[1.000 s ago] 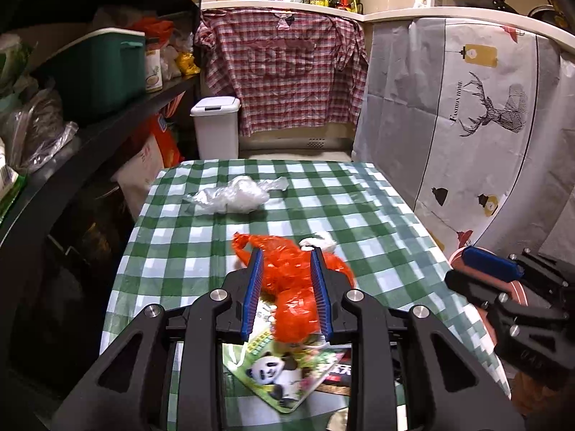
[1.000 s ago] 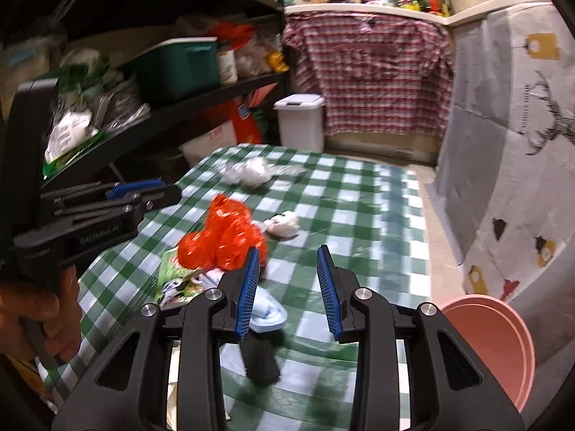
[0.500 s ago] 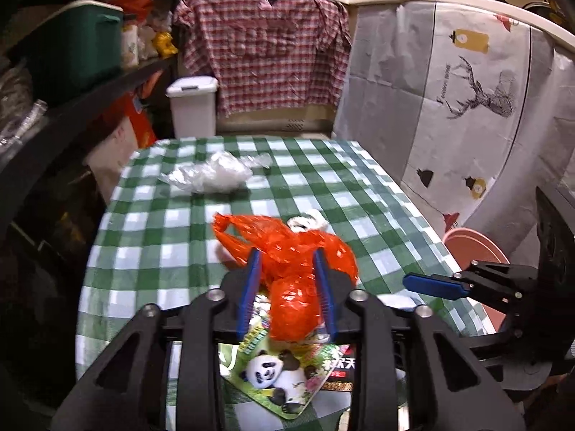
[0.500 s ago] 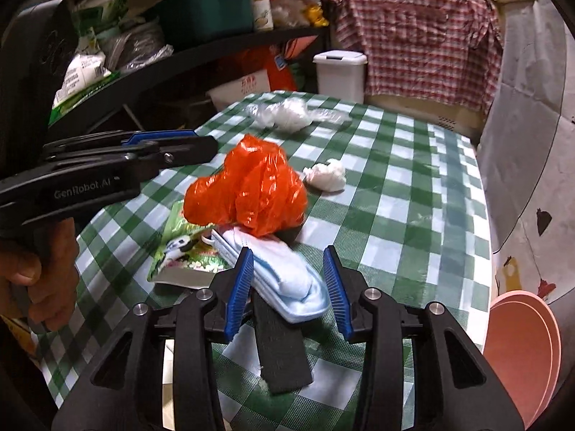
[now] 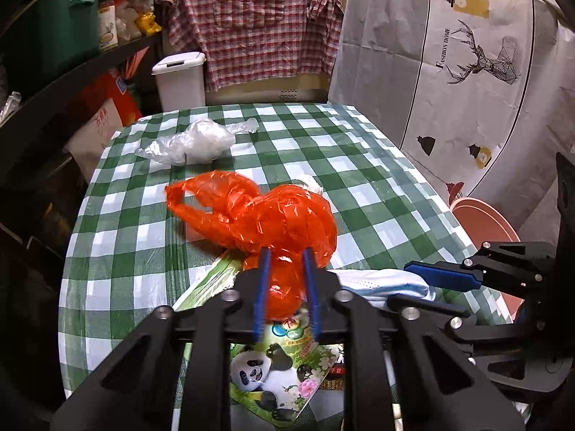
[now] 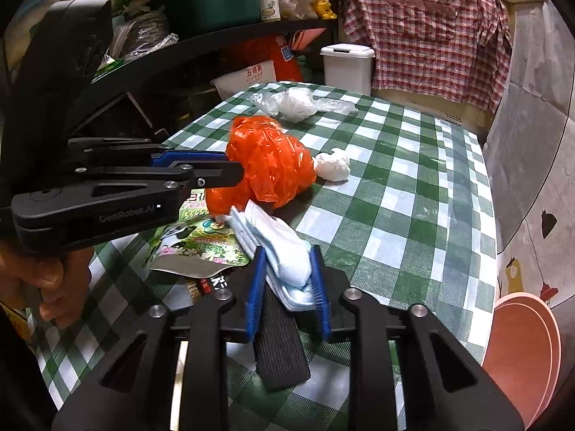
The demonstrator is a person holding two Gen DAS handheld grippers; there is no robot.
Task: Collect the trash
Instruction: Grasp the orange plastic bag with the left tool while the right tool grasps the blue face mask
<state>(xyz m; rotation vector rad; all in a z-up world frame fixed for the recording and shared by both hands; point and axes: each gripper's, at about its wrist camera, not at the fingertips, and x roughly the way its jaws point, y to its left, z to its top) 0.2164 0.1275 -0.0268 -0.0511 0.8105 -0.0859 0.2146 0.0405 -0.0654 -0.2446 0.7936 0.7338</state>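
Note:
A crumpled orange plastic bag (image 5: 273, 215) lies mid-table on the green checked cloth (image 5: 359, 179). My left gripper (image 5: 286, 255) is closing, and its blue pads squeeze the bag's near end. In the right wrist view that gripper (image 6: 231, 172) comes in from the left against the bag (image 6: 269, 165). A folded pale blue face mask (image 6: 280, 237) lies beside the bag. My right gripper (image 6: 287, 251) is closing with both pads pressed on the mask's near end. The left wrist view shows that grip (image 5: 399, 283) from the side.
A panda-print packet (image 5: 273, 370) lies under the bag and mask, with a black strip (image 6: 280, 341) beside it. A white tissue wad (image 6: 334, 165) and a clear plastic bag (image 5: 194, 142) sit farther back. Pink basin (image 6: 521, 352) low right; white bin (image 5: 181, 79) beyond; shelves left.
Both grippers sank and pushed forward. The left jaws narrowed onto the orange bag, which bunched up. The right jaws reached the face mask and narrowed onto it.

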